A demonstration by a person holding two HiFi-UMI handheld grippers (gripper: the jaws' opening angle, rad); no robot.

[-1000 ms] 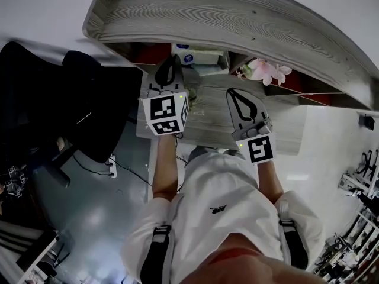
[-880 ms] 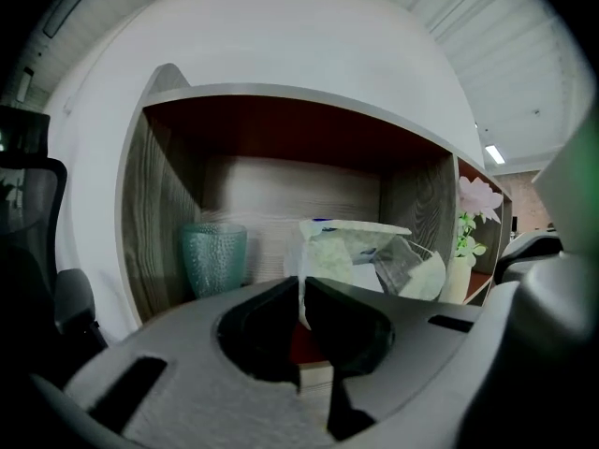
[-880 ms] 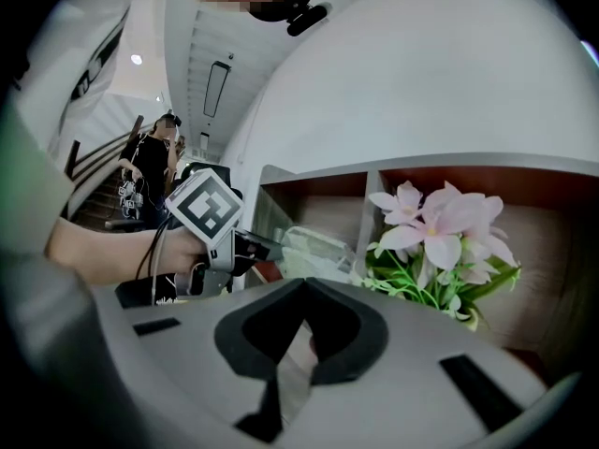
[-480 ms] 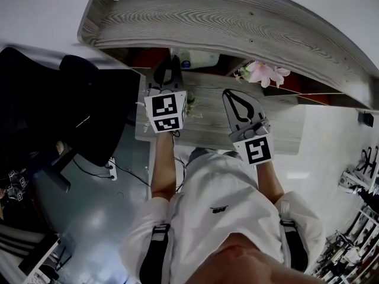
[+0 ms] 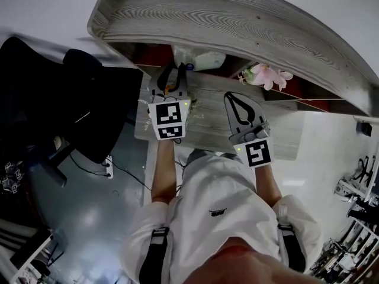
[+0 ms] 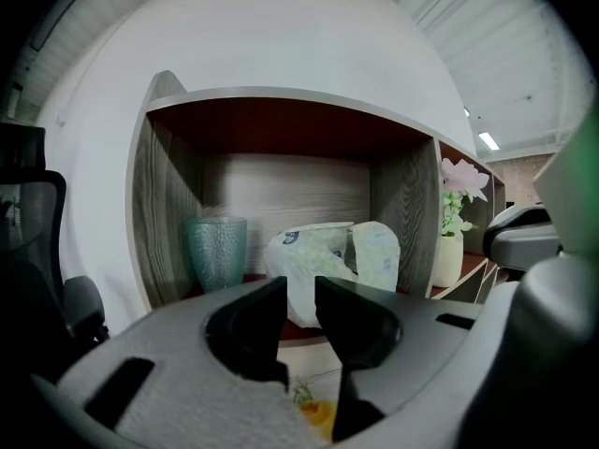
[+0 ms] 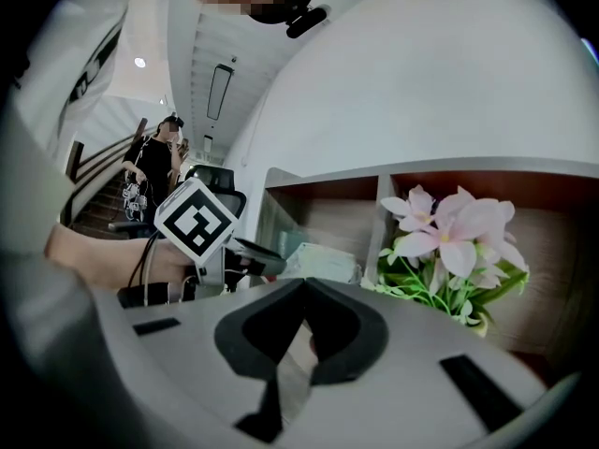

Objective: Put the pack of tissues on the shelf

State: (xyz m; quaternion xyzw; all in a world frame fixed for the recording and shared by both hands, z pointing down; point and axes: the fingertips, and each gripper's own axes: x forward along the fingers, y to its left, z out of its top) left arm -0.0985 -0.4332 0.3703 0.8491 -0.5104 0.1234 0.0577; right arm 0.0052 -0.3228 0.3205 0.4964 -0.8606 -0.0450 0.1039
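Note:
The pack of tissues [image 5: 204, 60] is white with blue print and rests in the leftmost compartment of the grey wooden shelf [image 5: 237, 22]. In the left gripper view the pack [image 6: 318, 255] leans crumpled against the compartment's right wall. My left gripper [image 5: 172, 68] hovers just in front of that compartment. Its jaws [image 6: 300, 293] stand a narrow gap apart with nothing between them. My right gripper [image 5: 232, 96] is over the desk further right, shut and empty [image 7: 302, 283]. From that side the pack [image 7: 323, 262] shows past the left gripper.
A teal textured glass [image 6: 217, 251] stands left of the pack in the same compartment. Pink flowers [image 5: 266, 74] in a white vase [image 6: 447, 260] fill the neighbouring compartment. A black office chair [image 5: 65, 111] stands left of the wooden desk [image 5: 207, 123]. A person stands in the background.
The left gripper has edged back from the compartment, and the pack now sits apart from it inside the shelf. The right gripper has barely moved.

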